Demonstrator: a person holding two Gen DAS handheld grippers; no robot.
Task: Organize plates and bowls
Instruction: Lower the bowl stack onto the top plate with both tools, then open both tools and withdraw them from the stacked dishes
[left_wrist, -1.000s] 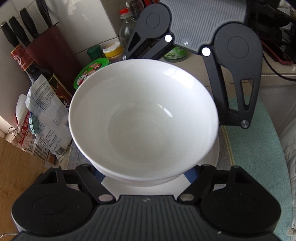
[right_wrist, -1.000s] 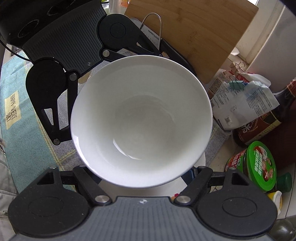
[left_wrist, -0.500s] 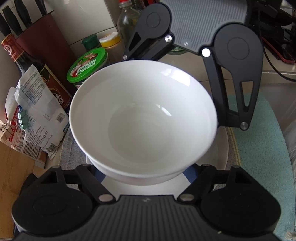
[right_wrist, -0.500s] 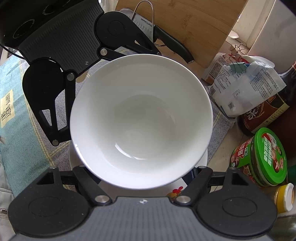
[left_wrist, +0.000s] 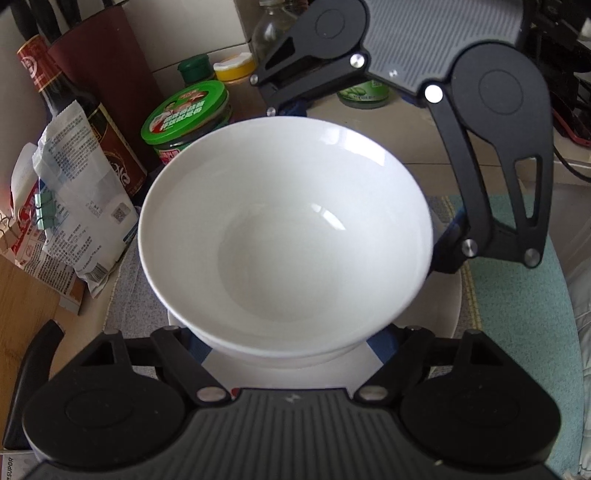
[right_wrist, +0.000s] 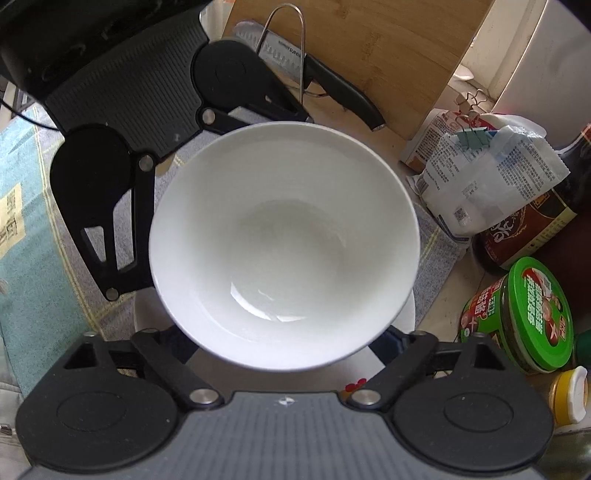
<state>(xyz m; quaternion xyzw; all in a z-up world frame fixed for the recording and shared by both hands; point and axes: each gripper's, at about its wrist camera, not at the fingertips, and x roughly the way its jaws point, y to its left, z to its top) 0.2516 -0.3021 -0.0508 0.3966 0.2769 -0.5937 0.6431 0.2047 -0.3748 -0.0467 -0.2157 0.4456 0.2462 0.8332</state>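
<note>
The table (left_wrist: 424, 147) was a pale beige stone surface, lit by soft daylight. A teal mat (left_wrist: 517, 295) with a yellow stripe covered it toward 4 o'clock in the left wrist view, over a grey woven cloth (left_wrist: 129, 295). White wall tiles (left_wrist: 192, 33) rose at 11 o'clock behind a dark red knife block (left_wrist: 107, 74). In the right wrist view a bamboo cutting board (right_wrist: 388, 48) leaned at 12 o'clock, beside a white wall (right_wrist: 535, 62) at 2 o'clock.
</note>
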